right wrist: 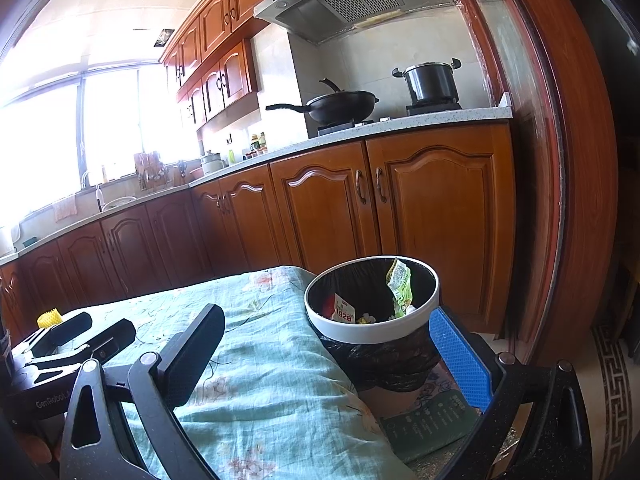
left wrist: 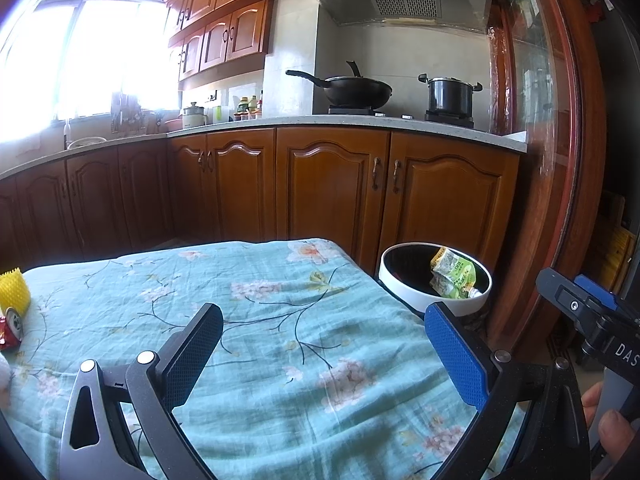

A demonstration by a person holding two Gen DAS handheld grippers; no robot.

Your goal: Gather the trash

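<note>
A white-rimmed trash bin [left wrist: 404,284] with a black liner stands beside the table's right edge; it also shows in the right wrist view [right wrist: 372,330]. A crumpled green wrapper [left wrist: 452,276] lies in it, with a red-and-white wrapper [right wrist: 345,312] beside the green one [right wrist: 400,286]. A crushed red can [left wrist: 10,330] and a yellow foam net [left wrist: 14,292] lie at the table's far left; the net also shows in the right wrist view [right wrist: 49,317]. My left gripper [left wrist: 324,340] is open and empty over the cloth. My right gripper [right wrist: 328,340] is open and empty near the bin.
The table wears a light blue floral cloth [left wrist: 256,320]. Wooden cabinets [left wrist: 332,184] run behind, with a wok [left wrist: 352,90] and pot [left wrist: 450,96] on the stove. A wooden door frame [left wrist: 560,160] stands right. A white object [left wrist: 3,376] is at the left edge.
</note>
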